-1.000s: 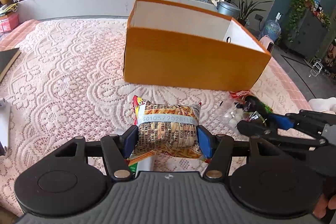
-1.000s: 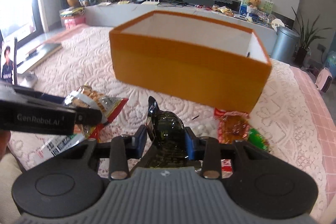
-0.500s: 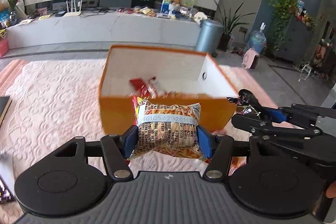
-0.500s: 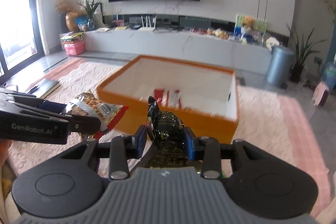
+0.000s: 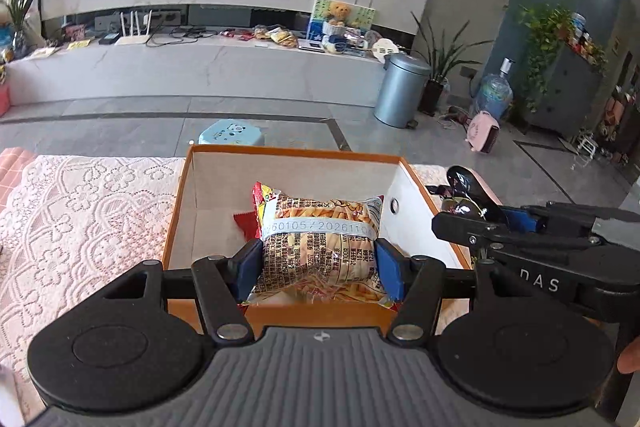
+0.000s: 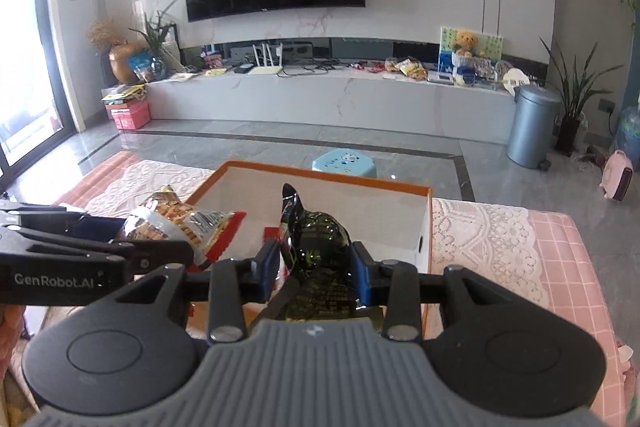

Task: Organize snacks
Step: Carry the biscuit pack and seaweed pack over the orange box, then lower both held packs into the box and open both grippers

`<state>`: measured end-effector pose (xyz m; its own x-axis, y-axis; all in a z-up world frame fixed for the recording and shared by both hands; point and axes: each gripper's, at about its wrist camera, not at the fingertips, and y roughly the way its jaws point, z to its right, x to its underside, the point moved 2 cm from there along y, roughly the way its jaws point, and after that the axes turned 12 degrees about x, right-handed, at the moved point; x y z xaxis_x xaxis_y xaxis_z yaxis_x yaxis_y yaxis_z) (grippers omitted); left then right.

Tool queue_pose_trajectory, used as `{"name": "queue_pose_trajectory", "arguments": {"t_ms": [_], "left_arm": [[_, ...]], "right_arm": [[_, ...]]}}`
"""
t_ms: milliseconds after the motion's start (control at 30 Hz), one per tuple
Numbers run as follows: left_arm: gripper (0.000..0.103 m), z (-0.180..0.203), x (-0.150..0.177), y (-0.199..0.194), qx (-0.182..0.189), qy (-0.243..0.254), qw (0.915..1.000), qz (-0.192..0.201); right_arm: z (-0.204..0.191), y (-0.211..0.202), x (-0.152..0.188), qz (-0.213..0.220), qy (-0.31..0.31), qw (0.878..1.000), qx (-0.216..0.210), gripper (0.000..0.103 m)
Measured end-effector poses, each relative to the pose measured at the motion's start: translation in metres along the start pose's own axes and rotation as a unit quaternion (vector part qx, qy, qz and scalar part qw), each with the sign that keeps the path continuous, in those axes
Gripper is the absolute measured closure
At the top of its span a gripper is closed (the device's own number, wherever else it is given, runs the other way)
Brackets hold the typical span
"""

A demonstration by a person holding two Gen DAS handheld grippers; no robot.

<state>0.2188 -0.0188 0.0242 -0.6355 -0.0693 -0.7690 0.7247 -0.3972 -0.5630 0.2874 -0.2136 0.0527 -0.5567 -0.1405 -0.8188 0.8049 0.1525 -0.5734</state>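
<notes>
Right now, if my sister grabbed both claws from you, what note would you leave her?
Left claw: shut on the yellow chip bag, held over the orange box.
Right claw: shut on the dark green snack pack, also above the box, toward its right side.
In the box: a red packet already lies on the bottom, partly hidden by the chip bag.
Done: both snacks are picked up and brought over the box.
Left: open each claw so the snacks drop inside. Whether more snacks wait on the lace cloth cannot be seen from here.
</notes>
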Motion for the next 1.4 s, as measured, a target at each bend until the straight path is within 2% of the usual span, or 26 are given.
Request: {"name": "queue_pose_trajectory", "arguments": {"t_ms": [200,500,700,833,1067,1167,1400], "left_arm": [[0.035,-0.023,-0.011,0.033,-0.004,-0.021,0.9995,-0.023],[0.035,-0.052,-0.002,0.091,-0.015,-0.049,0.9942,-0.095],[0.035,-0.057,0.006,0.119,-0.04,-0.022,0.9894,-0.138],[0.035,-0.061,0.013,0.129,-0.047,-0.021,0.9854,-0.162],[0.033,-0.055,0.009,0.136,-0.056,-0.005,0.983,-0.175],[0.029,-0.054,0.008,0.136,-0.056,-0.011,0.9833,-0.173],[0.023,-0.054,0.007,0.128,-0.053,-0.019,0.9869,-0.151]], "right_arm": [[-0.002,0.042,-0.019,-0.019,-0.02,1.0,0.013,0.067],[-0.001,0.122,-0.013,-0.116,-0.033,0.993,0.016,0.067],[-0.009,0.159,0.0,-0.157,-0.075,0.984,0.028,0.067],[-0.013,0.175,0.004,-0.178,-0.1,0.979,0.029,0.067],[-0.017,0.191,0.015,-0.218,-0.122,0.968,0.035,0.067],[-0.018,0.194,0.019,-0.229,-0.13,0.964,0.036,0.067],[-0.02,0.188,0.018,-0.219,-0.132,0.966,0.044,0.065]]}}
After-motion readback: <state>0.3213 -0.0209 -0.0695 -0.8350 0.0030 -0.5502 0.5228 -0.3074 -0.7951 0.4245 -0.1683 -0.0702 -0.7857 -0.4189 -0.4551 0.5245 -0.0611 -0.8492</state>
